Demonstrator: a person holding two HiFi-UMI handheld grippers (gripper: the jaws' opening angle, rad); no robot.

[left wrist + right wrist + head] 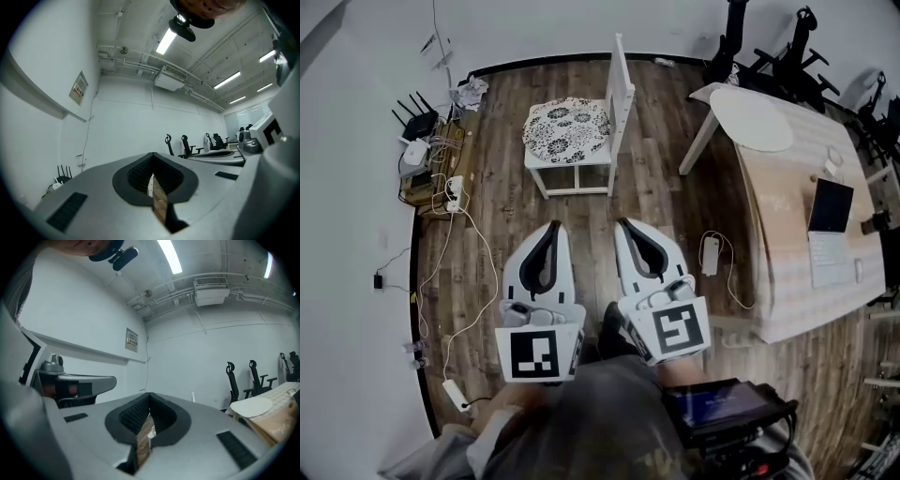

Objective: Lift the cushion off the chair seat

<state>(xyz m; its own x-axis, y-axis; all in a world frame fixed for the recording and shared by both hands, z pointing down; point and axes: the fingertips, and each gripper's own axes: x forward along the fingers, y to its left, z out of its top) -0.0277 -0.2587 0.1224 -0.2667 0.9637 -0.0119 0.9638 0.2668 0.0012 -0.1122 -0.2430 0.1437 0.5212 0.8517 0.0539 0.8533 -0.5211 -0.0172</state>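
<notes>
A white wooden chair (621, 89) stands on the wood floor ahead of me, its backrest on the right side. On its seat lies a round-cornered cushion (566, 128) with a black and white flower print. My left gripper (554, 226) and right gripper (624, 223) are held side by side, well short of the chair and pointing level toward it. Both have their jaws together with nothing between them. In the left gripper view the left gripper (152, 157) shows only wall and ceiling past its tip. The right gripper (149, 394) in its own view likewise shows no cushion.
A long wooden table (787, 234) with a laptop (830, 208) runs along the right. A white oval tabletop (753, 117) stands beyond it, and black office chairs (787, 56) behind. Routers (417, 127) and cables (464, 234) line the left wall. A power adapter (710, 255) lies on the floor.
</notes>
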